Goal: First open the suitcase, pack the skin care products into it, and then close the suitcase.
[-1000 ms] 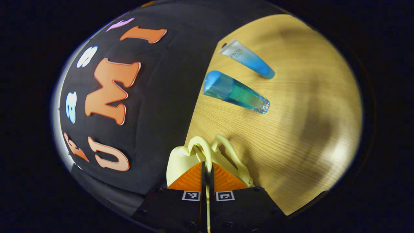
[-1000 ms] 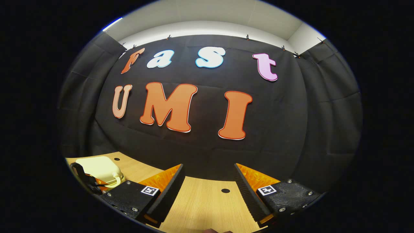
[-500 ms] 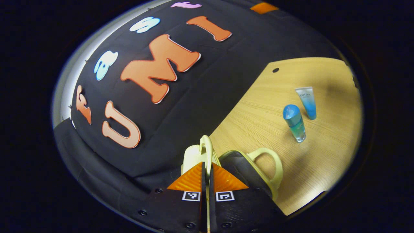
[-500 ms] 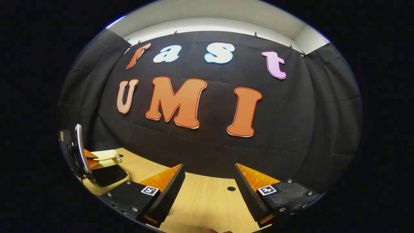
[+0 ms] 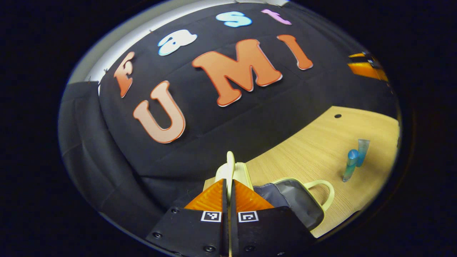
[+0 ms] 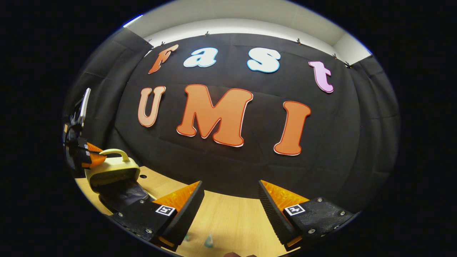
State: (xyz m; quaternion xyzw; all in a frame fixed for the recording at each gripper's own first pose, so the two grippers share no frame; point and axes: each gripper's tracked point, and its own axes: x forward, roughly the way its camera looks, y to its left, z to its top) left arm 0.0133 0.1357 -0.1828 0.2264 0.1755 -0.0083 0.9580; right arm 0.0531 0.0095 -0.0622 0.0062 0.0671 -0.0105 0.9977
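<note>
Left gripper view, grip: the left gripper point(image 5: 228, 185) is clenched on the top handle point(image 5: 230, 167) of the pale yellow, soft-sided small suitcase point(image 5: 285, 200), both fingers pressed together with the thin handle between them
Left gripper view, suitcase: the lid is lifted at the handle and the grey lined inside point(image 5: 289, 198) gapes open toward 3 o'clock of the fingers; the second pale yellow loop handle point(image 5: 323, 192) lies on the light wooden table point(image 5: 303, 157)
Left gripper view, products: a slim clear-blue bottle with a blue cap point(image 5: 350, 165) and a pale blue squeeze tube point(image 5: 361, 151) sit close together at about 3 o'clock, well apart from the suitcase
Left gripper view, step: opening looks nearly done, judging by the raised lid
Right gripper view, grip: the right gripper point(image 6: 231, 200) is released, its fingers spread wide over bare table and holding nothing
Right gripper view, suitcase: at 9 o'clock the case stands with its lid up, the left gripper at its handle
Right gripper view, products: two small bluish shapes at 6 o'clock, just under the fingers, are probably the bottle and tube, too small to tell which is which
Next move: the lid likely needs laying fully back or holding up while the right gripper drops onto one product
Obstacles: nothing lies between products and case; the half-raised lid could fall shut if let go
</note>
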